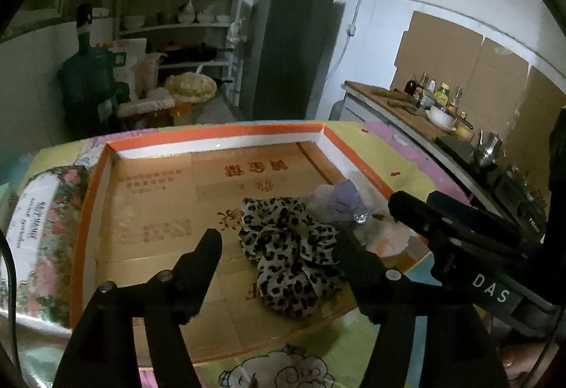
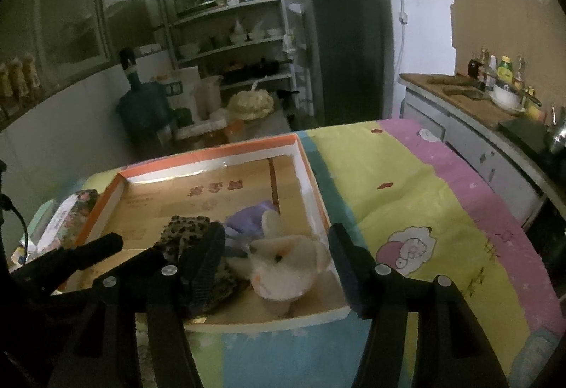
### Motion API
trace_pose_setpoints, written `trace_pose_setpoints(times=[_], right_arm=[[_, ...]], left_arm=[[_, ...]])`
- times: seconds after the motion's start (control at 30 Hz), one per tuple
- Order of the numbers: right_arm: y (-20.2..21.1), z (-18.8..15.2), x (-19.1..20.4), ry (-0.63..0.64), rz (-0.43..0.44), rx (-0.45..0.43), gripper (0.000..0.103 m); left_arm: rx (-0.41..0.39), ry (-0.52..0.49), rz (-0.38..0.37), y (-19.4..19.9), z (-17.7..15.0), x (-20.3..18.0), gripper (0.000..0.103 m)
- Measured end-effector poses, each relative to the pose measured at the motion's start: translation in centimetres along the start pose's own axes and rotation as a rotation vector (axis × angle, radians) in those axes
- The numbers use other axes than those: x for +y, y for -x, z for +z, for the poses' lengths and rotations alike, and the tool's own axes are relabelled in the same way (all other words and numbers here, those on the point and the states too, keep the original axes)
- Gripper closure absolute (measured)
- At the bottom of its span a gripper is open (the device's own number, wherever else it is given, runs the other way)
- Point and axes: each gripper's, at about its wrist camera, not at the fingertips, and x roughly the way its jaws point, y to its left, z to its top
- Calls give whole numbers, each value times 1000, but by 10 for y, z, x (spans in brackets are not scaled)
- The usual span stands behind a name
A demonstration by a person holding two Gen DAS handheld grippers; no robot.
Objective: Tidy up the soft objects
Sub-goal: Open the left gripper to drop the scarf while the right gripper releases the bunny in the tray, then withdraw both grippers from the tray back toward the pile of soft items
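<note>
Leopard-print ruffled fabric scrunchie (image 1: 290, 246): lower centre, inside orange-rimmed cardboard tray (image 1: 219, 136)
Cream plush rabbit (image 2: 286, 267): lower centre, beside it
Left claw (image 1: 283, 246): open, empty
Right claw (image 2: 279, 246): open, straddling rabbit

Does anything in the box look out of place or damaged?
Nothing stands out. The leopard-print cloth, the white plush toy and a purple soft item all lie inside the orange-rimmed box. Both grippers are open and hold nothing.
</note>
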Motion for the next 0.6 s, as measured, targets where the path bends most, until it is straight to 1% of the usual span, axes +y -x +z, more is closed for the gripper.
trace_pose_setpoints(times=[0.07, 0.17, 0.37, 0.6], right_arm=[[6, 0, 1, 1, -3, -14, 34], [16, -1, 4, 5, 1, -36, 33], [34, -4, 15, 22, 10, -66, 32], [60, -7, 27, 28, 31, -113, 32]], left_arm=[[-14, -4, -1, 7, 1, 0, 35], [-33, -9, 1, 17, -1, 1, 30], [-64, -11, -13, 38, -3, 5, 29], [-136, -34, 7, 68, -7, 5, 28]])
